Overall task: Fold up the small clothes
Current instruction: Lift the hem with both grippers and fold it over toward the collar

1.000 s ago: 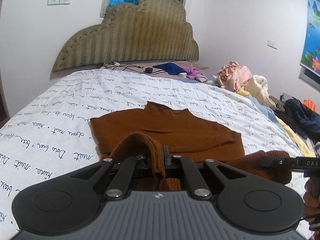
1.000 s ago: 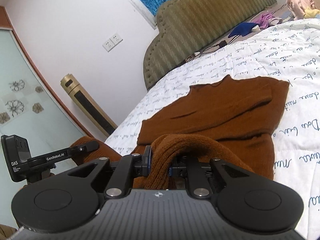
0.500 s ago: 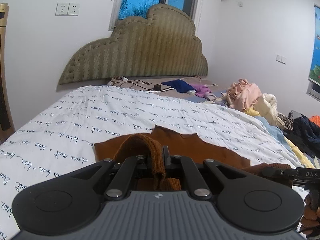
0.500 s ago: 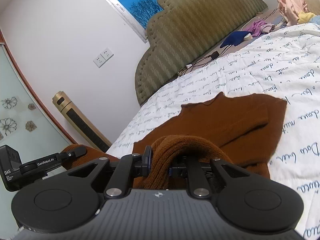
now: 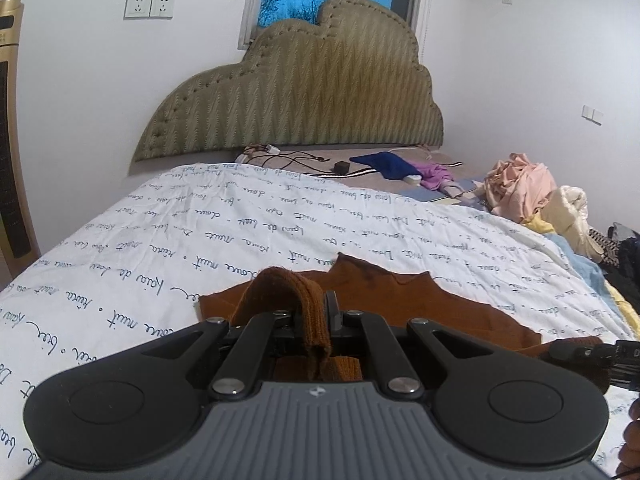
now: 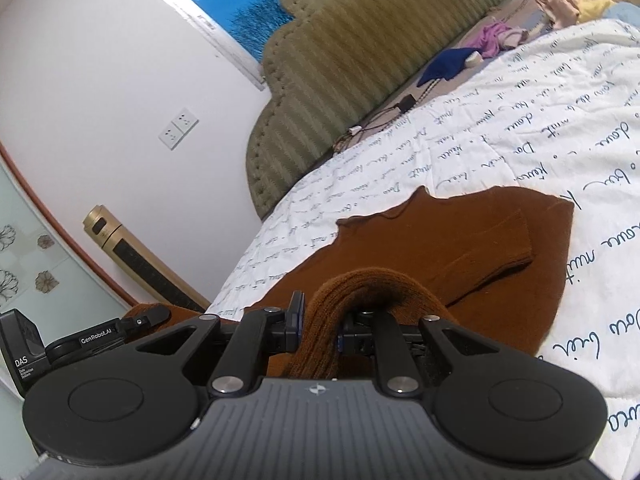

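A brown knit sweater lies on the white quilt with blue script; it also shows in the right wrist view, with one sleeve folded across its body. My left gripper is shut on the ribbed hem of the sweater, which bunches over its fingers. My right gripper is shut on another part of the hem, lifted in a thick fold. The other gripper shows at each view's edge, the right one and the left one.
An olive padded headboard stands at the far end. Cables, a blue cloth and purple cloth lie by it. A pile of clothes sits at the right side of the bed. A gold tower fan stands left of the bed.
Both grippers have risen and tilted up while holding the hem. More wall and window show, and less of the sweater shows in the left wrist view.
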{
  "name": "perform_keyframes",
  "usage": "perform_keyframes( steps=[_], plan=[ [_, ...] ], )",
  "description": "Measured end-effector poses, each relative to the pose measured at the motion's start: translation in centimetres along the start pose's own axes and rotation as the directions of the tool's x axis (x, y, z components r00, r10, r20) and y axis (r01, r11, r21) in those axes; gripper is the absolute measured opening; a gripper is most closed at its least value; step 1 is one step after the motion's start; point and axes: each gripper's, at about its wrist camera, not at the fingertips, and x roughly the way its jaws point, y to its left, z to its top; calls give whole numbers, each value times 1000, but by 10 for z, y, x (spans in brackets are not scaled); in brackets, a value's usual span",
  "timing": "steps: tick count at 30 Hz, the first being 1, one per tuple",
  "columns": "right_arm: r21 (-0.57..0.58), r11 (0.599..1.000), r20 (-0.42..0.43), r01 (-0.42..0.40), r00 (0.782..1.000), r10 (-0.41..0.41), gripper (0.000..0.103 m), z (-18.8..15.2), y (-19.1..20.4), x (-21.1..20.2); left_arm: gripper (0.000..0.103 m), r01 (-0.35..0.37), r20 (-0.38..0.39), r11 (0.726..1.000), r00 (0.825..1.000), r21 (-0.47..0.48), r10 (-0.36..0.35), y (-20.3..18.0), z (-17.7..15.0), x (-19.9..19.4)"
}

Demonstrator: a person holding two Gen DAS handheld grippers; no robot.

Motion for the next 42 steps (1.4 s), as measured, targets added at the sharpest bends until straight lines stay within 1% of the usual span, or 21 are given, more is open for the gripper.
perform_keyframes(
  steps=[7,12,16,20,26,31,33,37,39,40,41,42],
  plan=[
    [11,1000,14,1,1000,-1,17,10,-9,6,5,-18,-19,1000,1000,3,18,3,5,19],
    [40,999,15,11,1000,-11,17,21,-19,19,5,-36,-68,999,997,0,36,5,7,49],
    [94,996,2,9,1000,-10,17,28,-33,33,5,-61,-91,998,994,8,62,5,7,70],
    [125,992,-16,30,999,-28,17,31,-46,48,5,-72,-125,997,989,21,74,6,9,92],
    [188,981,-47,53,998,-45,17,30,-68,68,5,-85,-185,995,979,44,91,6,4,128],
    [228,972,-67,56,997,-41,18,29,-80,76,5,-79,-241,996,967,34,85,11,-1,150],
    [252,966,-75,58,996,-40,20,29,-85,79,5,-76,-257,997,963,22,79,14,-2,156],
    [309,949,-88,63,995,-38,21,30,-97,83,6,-60,-290,998,955,-12,54,20,0,167],
    [336,940,-91,63,995,-34,22,31,-102,86,6,-55,-307,997,951,-45,39,25,1,173],
    [346,936,-89,62,995,-33,25,31,-104,88,6,-50,-318,997,948,-61,28,28,2,176],
    [357,932,-86,64,996,-35,32,32,-106,89,6,-44,-334,996,942,-84,13,31,2,180],
    [369,927,-81,63,996,-36,35,32,-108,90,6,-38,-352,992,936,-117,-6,36,1,185]
  ],
)
